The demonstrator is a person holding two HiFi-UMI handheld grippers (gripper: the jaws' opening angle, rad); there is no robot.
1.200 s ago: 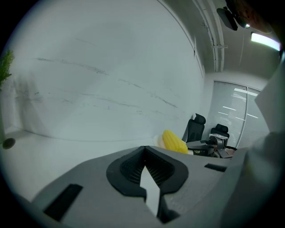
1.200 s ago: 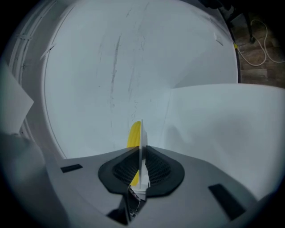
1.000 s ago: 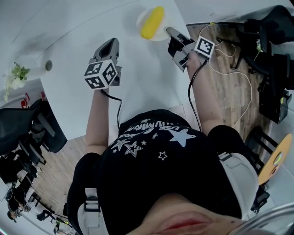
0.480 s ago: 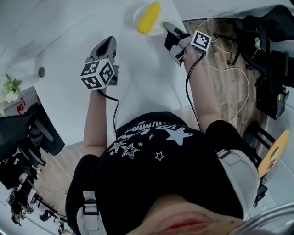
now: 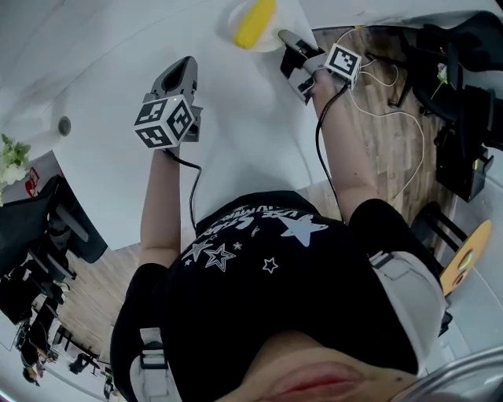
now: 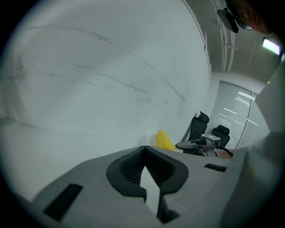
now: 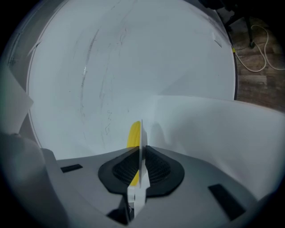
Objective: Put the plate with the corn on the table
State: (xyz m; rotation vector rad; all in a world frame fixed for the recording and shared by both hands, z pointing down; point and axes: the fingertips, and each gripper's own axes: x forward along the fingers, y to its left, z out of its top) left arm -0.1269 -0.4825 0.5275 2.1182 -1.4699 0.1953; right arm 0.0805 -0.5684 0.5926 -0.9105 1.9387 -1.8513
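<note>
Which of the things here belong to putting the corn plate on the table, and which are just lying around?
In the job: plate, clamped at its rim by the right gripper; corn on it; white table.
Just about: left gripper, shut and empty; cable on the floor; black chair; plant; small round thing on the table.

Right tool [image 7: 140, 153] tight on plate [image 7: 141, 133] rim, corn [image 7: 134, 132] beyond

The top edge of the head view cuts off the plate [image 5: 263, 45] and the far end of the corn [image 5: 254, 22]. In the right gripper view, the edge-on plate hides most of the corn.
</note>
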